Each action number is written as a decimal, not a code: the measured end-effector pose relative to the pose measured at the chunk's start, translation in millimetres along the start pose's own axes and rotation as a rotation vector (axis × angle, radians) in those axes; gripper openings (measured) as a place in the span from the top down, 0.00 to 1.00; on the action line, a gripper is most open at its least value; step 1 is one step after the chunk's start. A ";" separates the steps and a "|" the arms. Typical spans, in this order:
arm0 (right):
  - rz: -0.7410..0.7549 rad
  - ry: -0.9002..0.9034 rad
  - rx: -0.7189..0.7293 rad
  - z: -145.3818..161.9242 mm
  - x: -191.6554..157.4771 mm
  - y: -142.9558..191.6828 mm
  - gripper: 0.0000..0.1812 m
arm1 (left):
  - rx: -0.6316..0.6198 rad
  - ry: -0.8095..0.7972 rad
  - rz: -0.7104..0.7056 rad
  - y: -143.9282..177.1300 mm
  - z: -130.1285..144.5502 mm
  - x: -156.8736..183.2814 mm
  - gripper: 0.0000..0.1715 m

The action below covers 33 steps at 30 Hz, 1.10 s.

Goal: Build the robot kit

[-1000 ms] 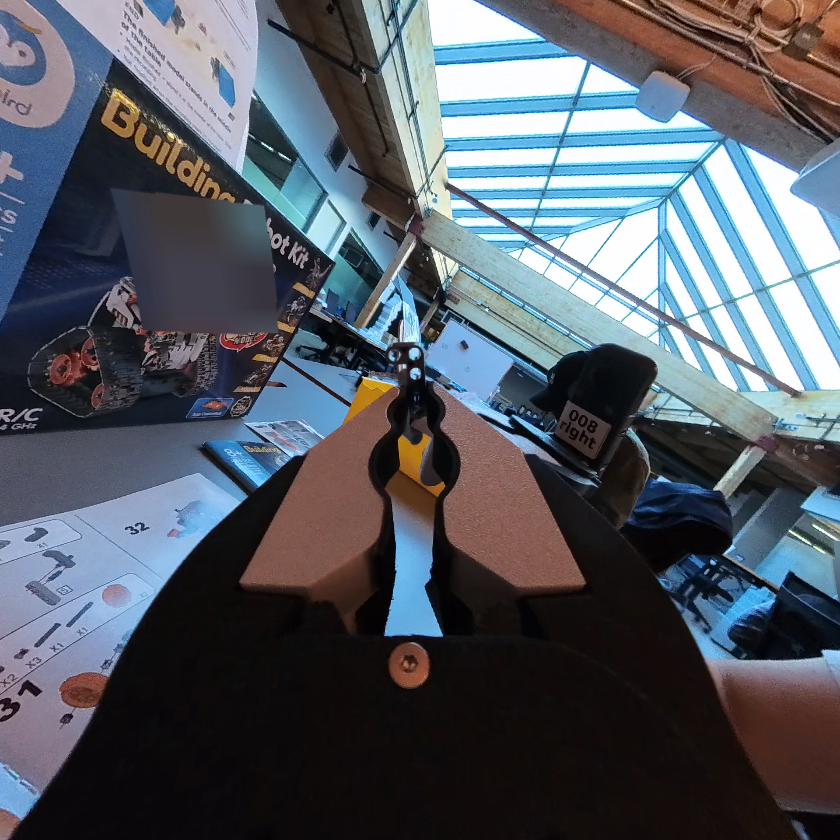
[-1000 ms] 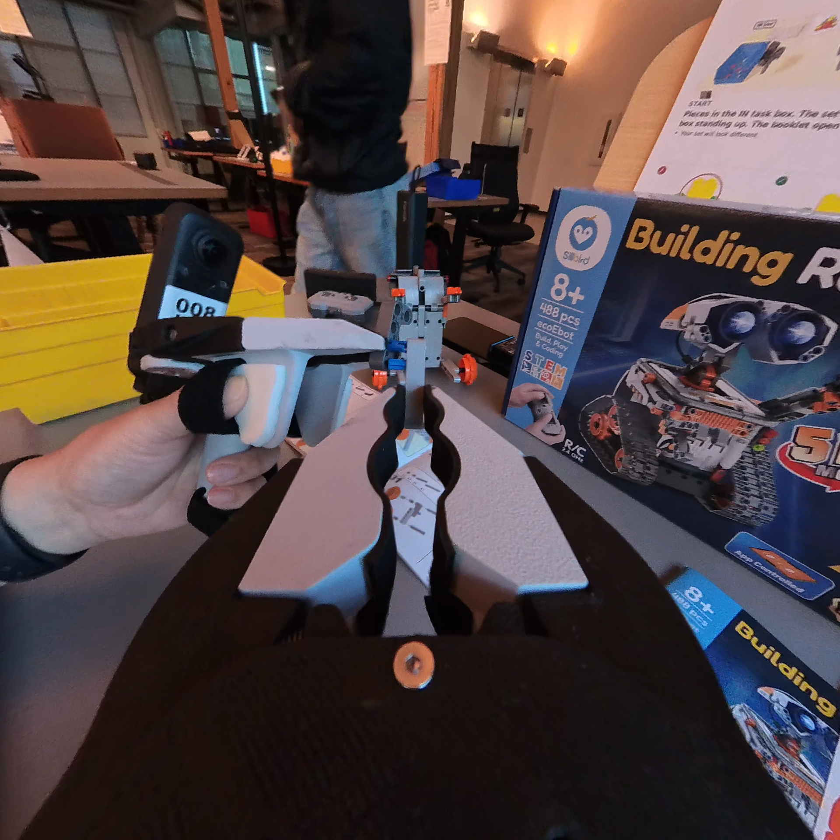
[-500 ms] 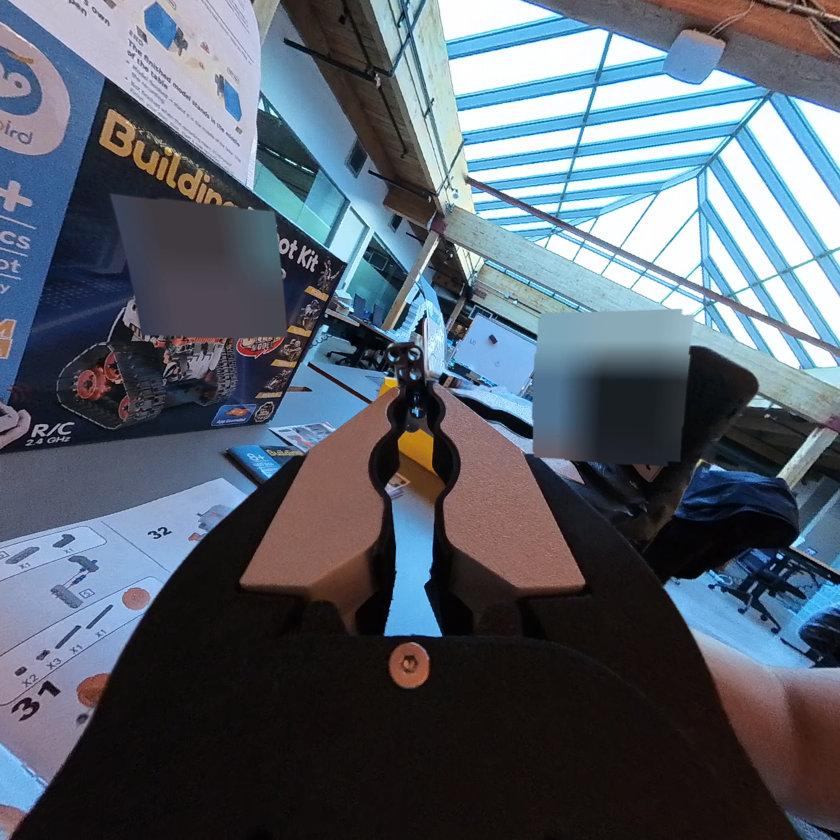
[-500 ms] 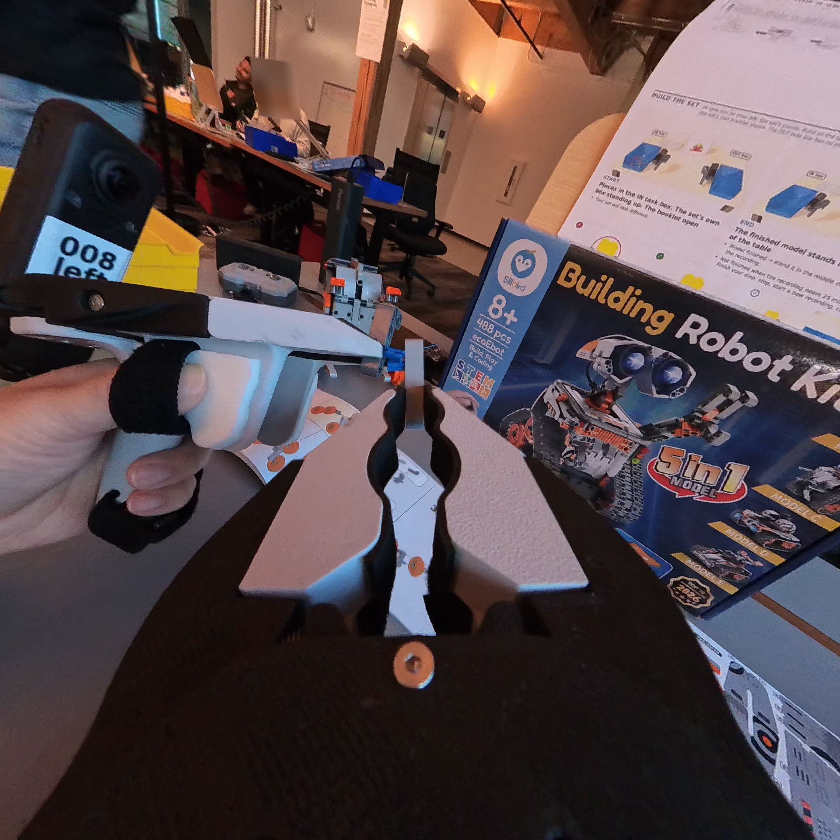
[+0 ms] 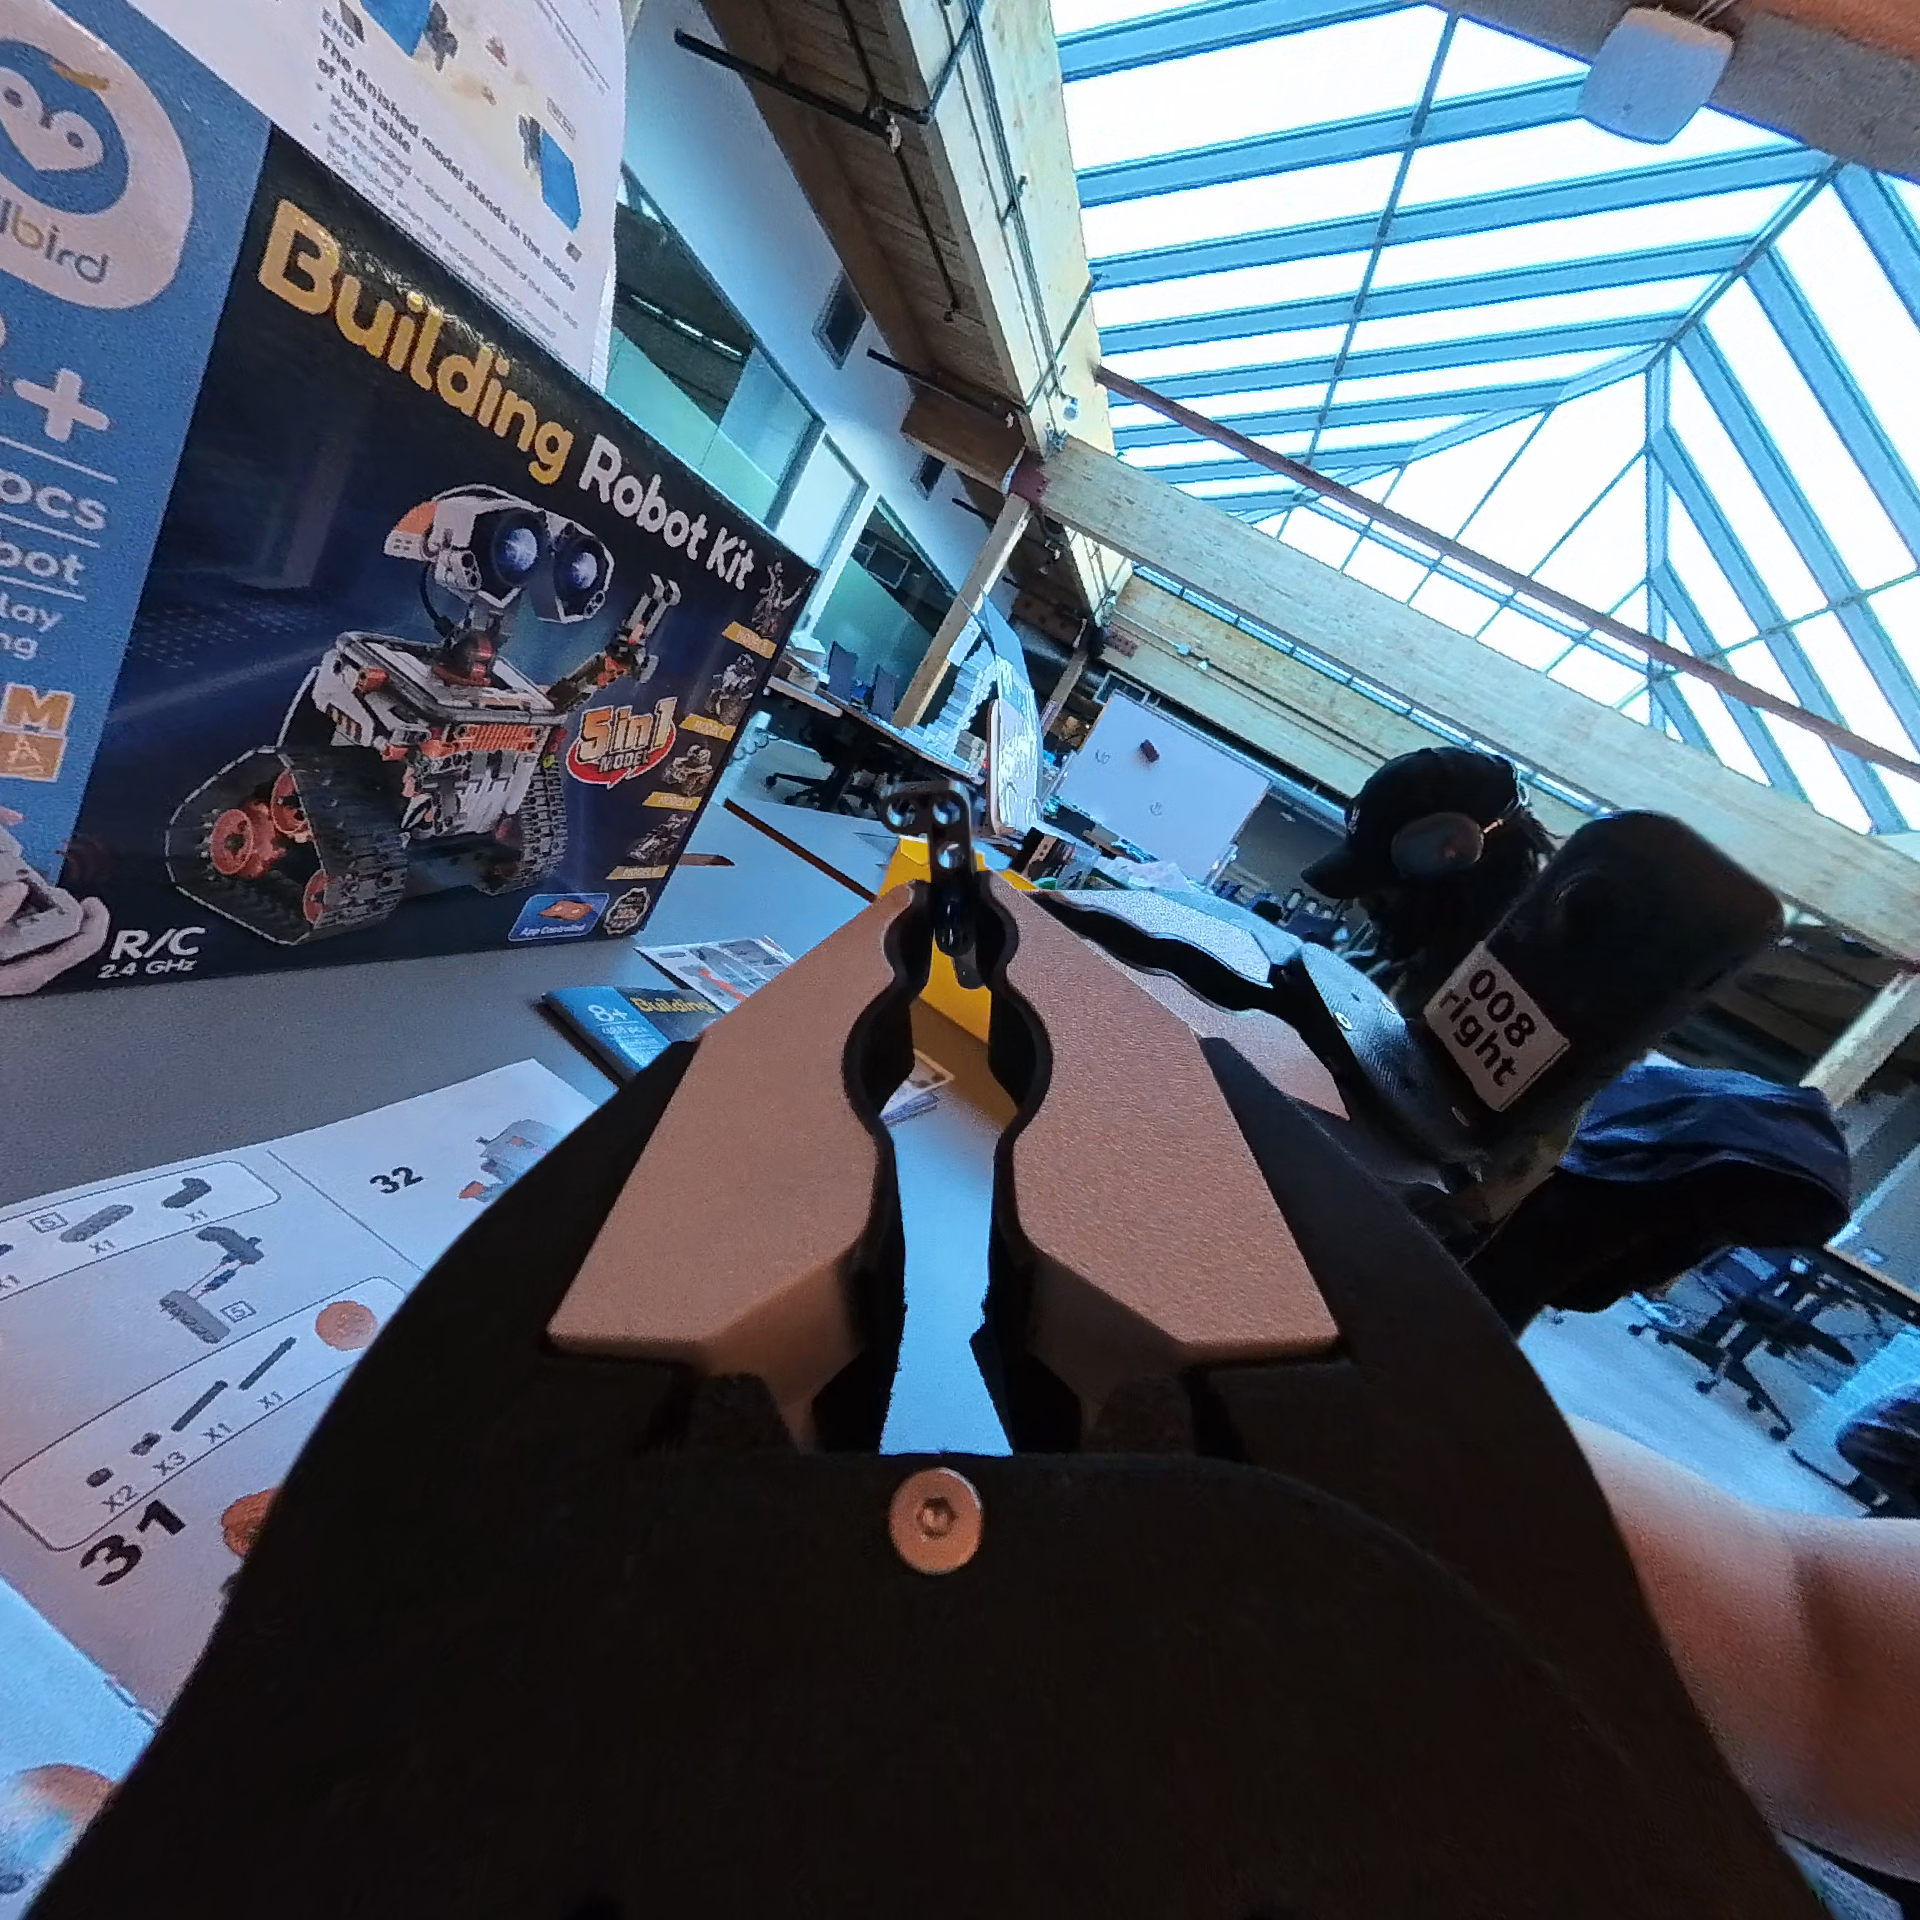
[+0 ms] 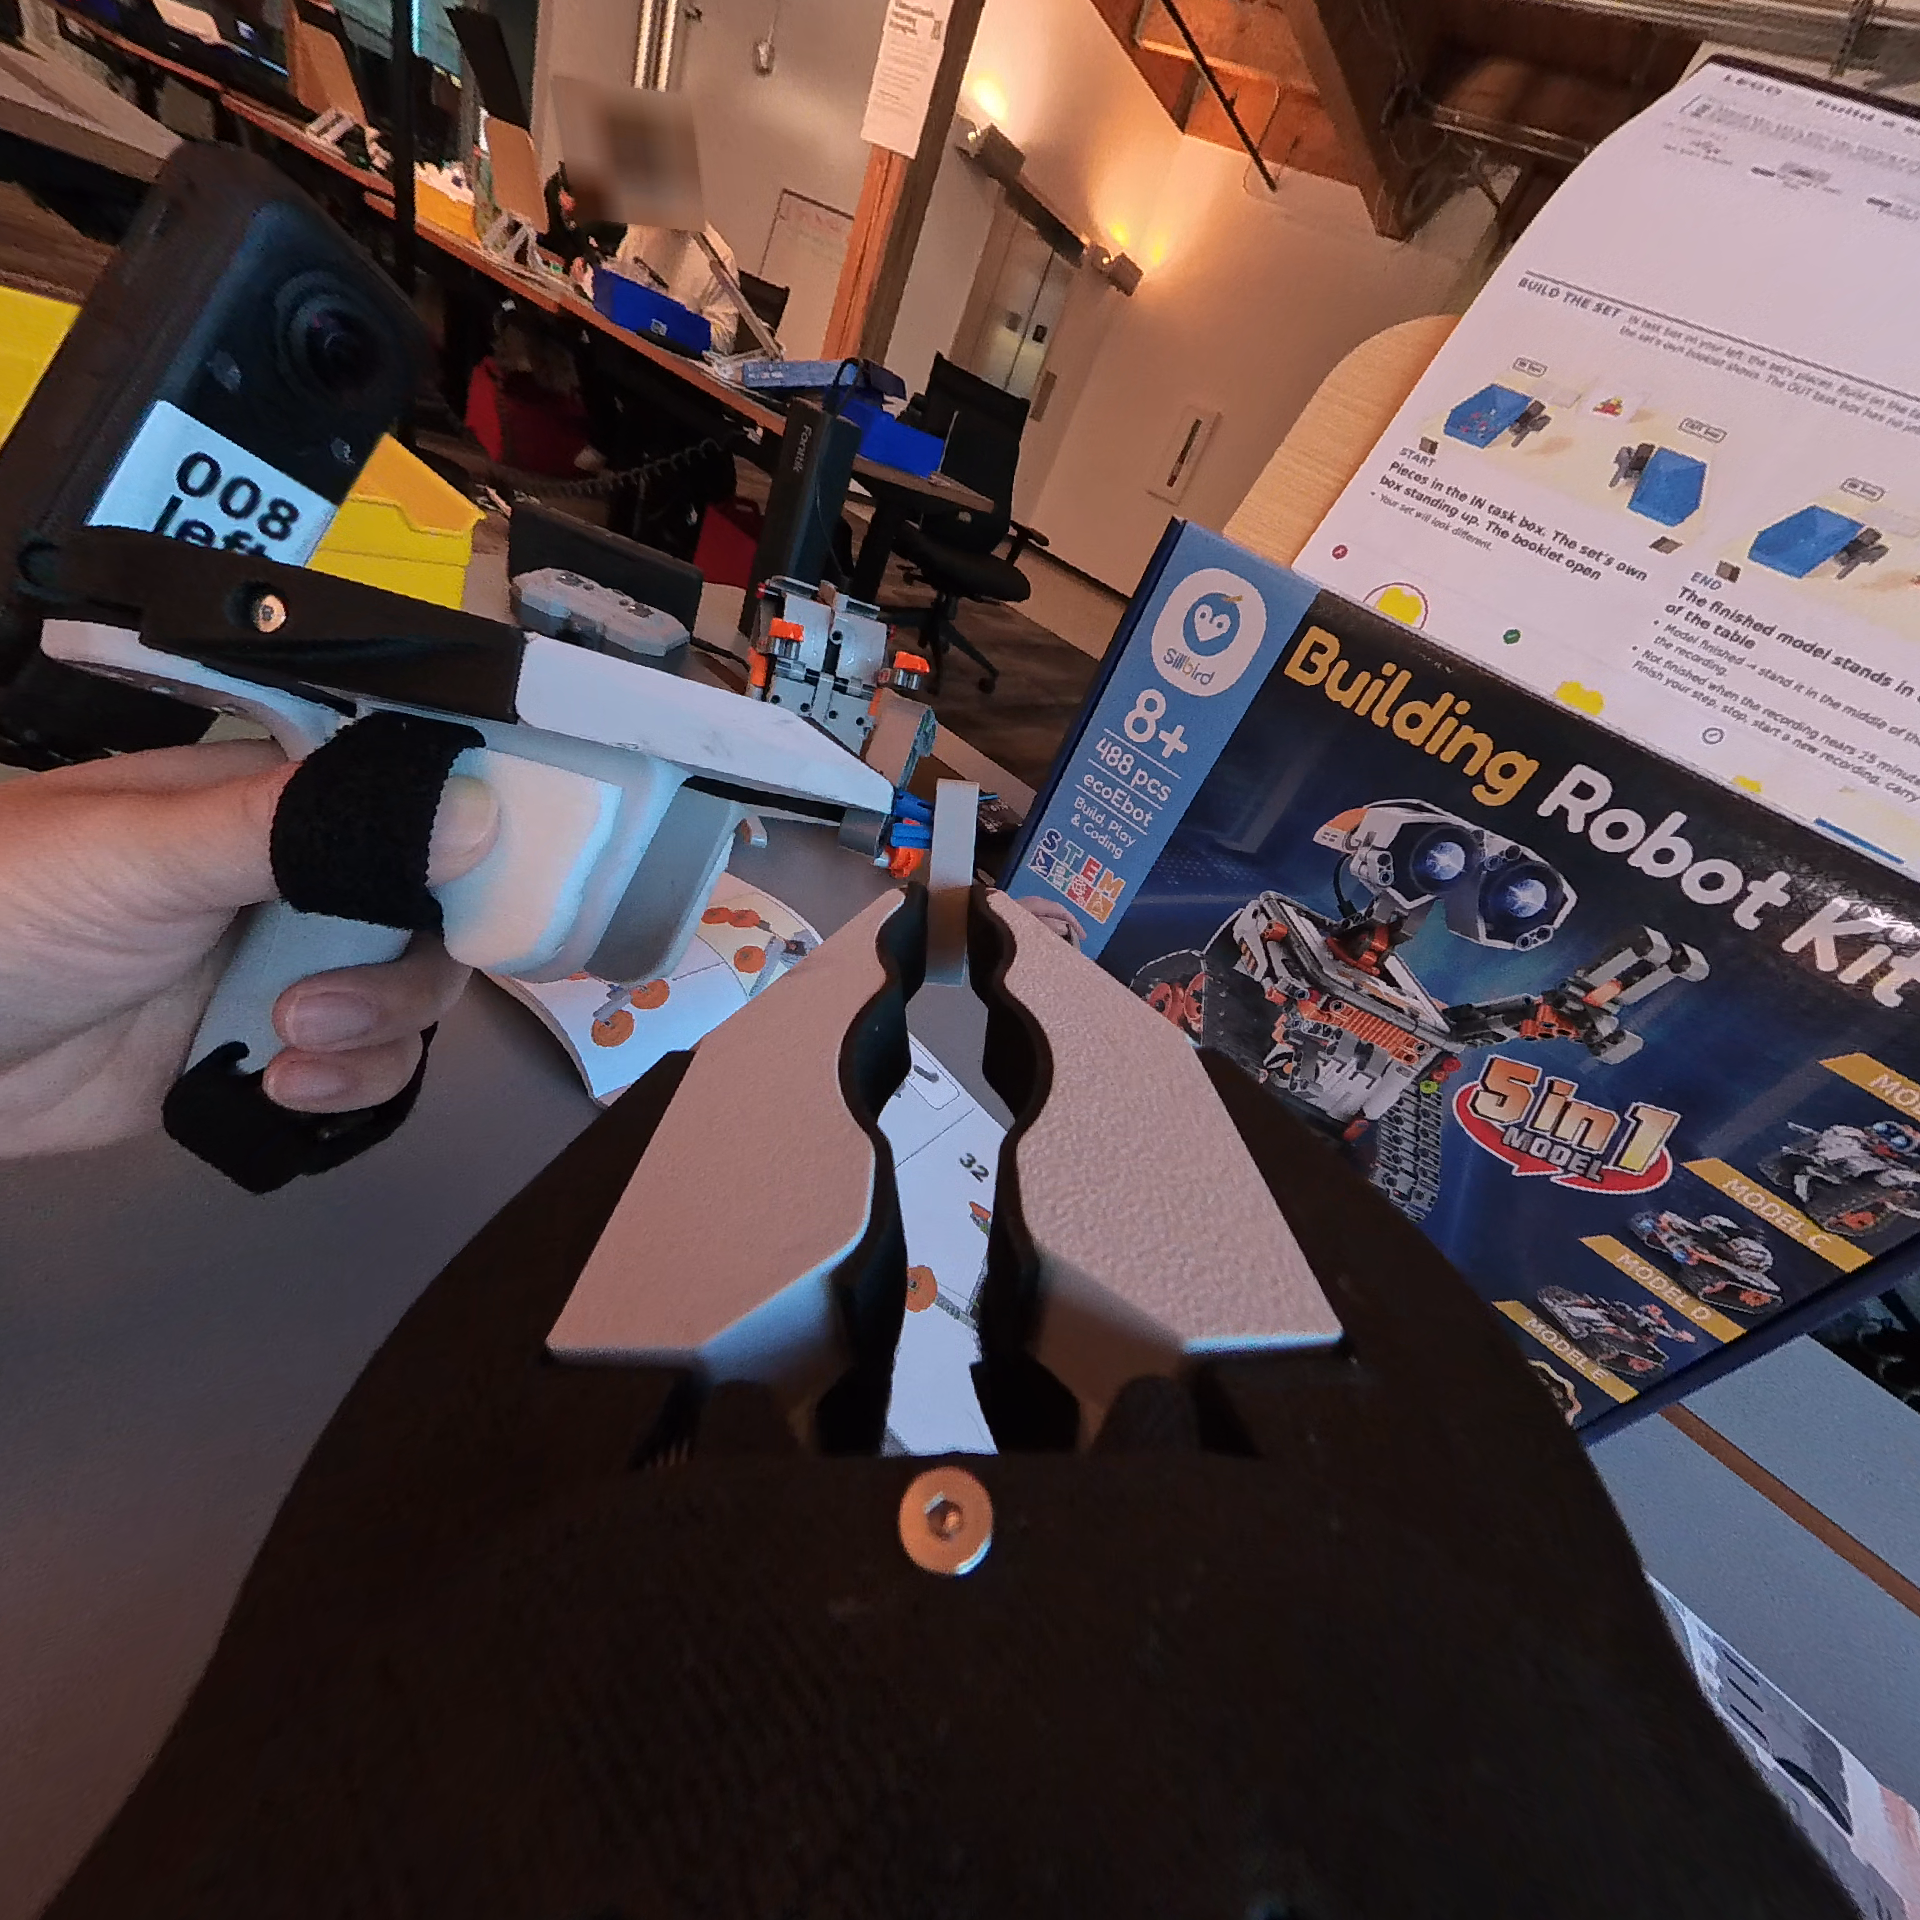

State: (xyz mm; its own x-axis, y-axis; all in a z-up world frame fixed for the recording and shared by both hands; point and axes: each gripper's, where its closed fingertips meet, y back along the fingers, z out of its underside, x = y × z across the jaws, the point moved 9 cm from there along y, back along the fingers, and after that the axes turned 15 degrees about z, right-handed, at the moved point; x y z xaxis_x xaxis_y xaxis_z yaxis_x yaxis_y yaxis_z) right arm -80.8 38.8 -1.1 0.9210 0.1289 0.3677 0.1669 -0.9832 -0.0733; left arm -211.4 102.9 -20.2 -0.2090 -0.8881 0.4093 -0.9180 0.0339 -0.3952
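My left gripper (image 5: 948, 909) is shut on a small dark beam with holes (image 5: 935, 821) that sticks up past the tips. My right gripper (image 6: 948, 904) is shut on a flat grey beam (image 6: 954, 831), also upright. In the right wrist view the left gripper (image 6: 878, 816), held by a hand (image 6: 125, 914), comes in from the left. Its tip, carrying small blue and orange parts (image 6: 906, 836), is almost touching the grey beam. The right gripper's camera (image 5: 1600, 956) shows at the right of the left wrist view.
A partly built grey and orange model (image 6: 831, 675) and a grey controller (image 6: 597, 613) stand on the table behind. The kit box (image 6: 1455, 935) (image 5: 416, 644) stands upright. Open instruction pages (image 5: 208, 1299) (image 6: 665, 997), a booklet (image 5: 634, 1013) and a yellow bin (image 6: 405, 520) are nearby. The grippers are tip to tip, or close to it.
The two grippers have drawn together, and the left gripper's tip now sits right at the grey beam. The right view has swung right towards the kit box. Both stay shut on their pieces.
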 end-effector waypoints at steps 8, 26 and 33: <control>-0.073 0.001 -0.022 8.5 4.7 -2.2 0.97 | -0.118 -0.079 -0.066 -0.4 0.7 0.5 0.97; -0.104 0.085 -0.020 7.1 1.5 -0.4 0.97 | -0.120 -0.046 -0.083 2.7 -1.0 2.2 0.98; -0.078 0.075 -0.021 6.0 -1.3 0.1 0.97 | -0.075 -0.039 -0.097 2.5 0.9 3.3 0.97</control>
State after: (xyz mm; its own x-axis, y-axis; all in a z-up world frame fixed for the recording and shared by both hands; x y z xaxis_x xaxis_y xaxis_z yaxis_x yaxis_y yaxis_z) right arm -79.9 39.3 -7.2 0.8764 0.1954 0.4402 0.2287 -0.9732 -0.0231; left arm -214.1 99.6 -20.6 -0.1059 -0.9058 0.4102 -0.9562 -0.0204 -0.2919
